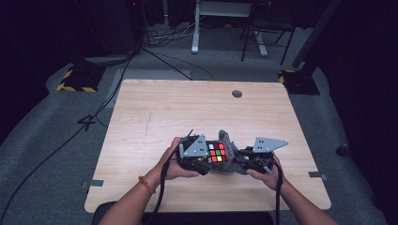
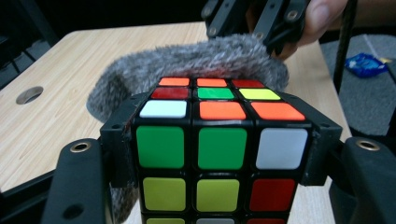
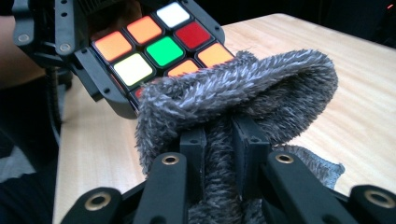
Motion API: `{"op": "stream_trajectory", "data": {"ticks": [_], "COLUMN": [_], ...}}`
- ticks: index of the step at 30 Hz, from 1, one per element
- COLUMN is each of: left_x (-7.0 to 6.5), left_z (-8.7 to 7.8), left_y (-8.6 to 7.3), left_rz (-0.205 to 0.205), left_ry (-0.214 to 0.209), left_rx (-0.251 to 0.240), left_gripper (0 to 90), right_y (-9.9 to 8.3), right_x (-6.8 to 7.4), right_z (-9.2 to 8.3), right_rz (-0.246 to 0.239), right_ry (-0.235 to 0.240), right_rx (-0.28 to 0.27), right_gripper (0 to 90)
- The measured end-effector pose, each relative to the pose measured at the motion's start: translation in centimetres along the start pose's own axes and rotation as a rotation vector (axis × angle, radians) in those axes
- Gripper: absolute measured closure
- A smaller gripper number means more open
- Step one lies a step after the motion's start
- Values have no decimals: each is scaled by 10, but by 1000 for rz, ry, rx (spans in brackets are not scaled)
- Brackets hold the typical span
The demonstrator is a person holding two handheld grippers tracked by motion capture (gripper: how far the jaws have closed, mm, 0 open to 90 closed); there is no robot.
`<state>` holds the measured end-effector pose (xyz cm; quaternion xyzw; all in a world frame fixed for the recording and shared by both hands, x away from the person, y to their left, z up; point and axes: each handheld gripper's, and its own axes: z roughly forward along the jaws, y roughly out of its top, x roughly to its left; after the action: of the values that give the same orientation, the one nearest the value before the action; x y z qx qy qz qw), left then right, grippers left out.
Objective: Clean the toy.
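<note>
Wooden table (image 1: 155, 112), near edge: left gripper (image 2: 219, 154) clamped the puzzle cube (image 2: 219, 140) steady, coloured top exposed — right gripper (image 3: 218, 149) pinched the grey furry cloth (image 3: 243, 88) against it, apparently for wiping.

Both forearms come in from the near edge and angle toward each other. The left gripper (image 1: 202, 158) has its black jaws clamped tight, and the right gripper (image 1: 244, 161) faces it, jaws pinched nearly together. Each hand wraps its gripper's body.
</note>
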<state>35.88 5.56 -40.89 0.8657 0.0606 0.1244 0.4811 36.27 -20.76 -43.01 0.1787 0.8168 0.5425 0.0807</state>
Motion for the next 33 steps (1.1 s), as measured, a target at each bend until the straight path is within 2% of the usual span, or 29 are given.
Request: {"op": "stream_trajectory", "data": {"ticks": [3, 7, 11, 14, 17, 19, 21, 26, 28, 31, 33], "left_x": [1, -3, -2, 0, 0, 1, 1, 2, 3, 3, 3], "left_z": [3, 12, 10, 10, 9, 6, 4, 4, 3, 4, 5], "left_y": [-1, -2, -1, 0, 0, 2, 3, 2, 3, 2, 1], "left_rz": [1, 36, 18, 17, 12, -5, 2, -7, -8, -11, -8], "left_ry": [-2, 16, 9, 11, 20, 6, 18, 10, 1, 1, 3], "left_rx": [37, 109, 86, 80, 72, 45, 40, 23, 12, 12, 20], "left_gripper": [328, 330, 332, 334, 335, 335, 335, 335, 335, 335, 335], "right_y": [3, 5, 6, 8, 4, 0, -4, -4, -6, -7, -4], "right_x": [2, 6, 6, 7, 6, 5, 5, 4, 4, 3, 3], "right_z": [-4, -4, -6, -6, -1, 4, 9, 11, 13, 14, 10], "right_rz": [-20, -52, -59, -77, -66, -63, -71, -73, -83, -82, -82], "right_ry": [-8, -30, -34, -57, -69, -69, -72, -55, -63, -62, -57], "right_rx": [-13, -8, -22, -12, 34, 70, 112, 145, 165, 165, 138], "right_gripper": [765, 766, 766, 766, 767, 767, 767, 766, 766, 766, 766]}}
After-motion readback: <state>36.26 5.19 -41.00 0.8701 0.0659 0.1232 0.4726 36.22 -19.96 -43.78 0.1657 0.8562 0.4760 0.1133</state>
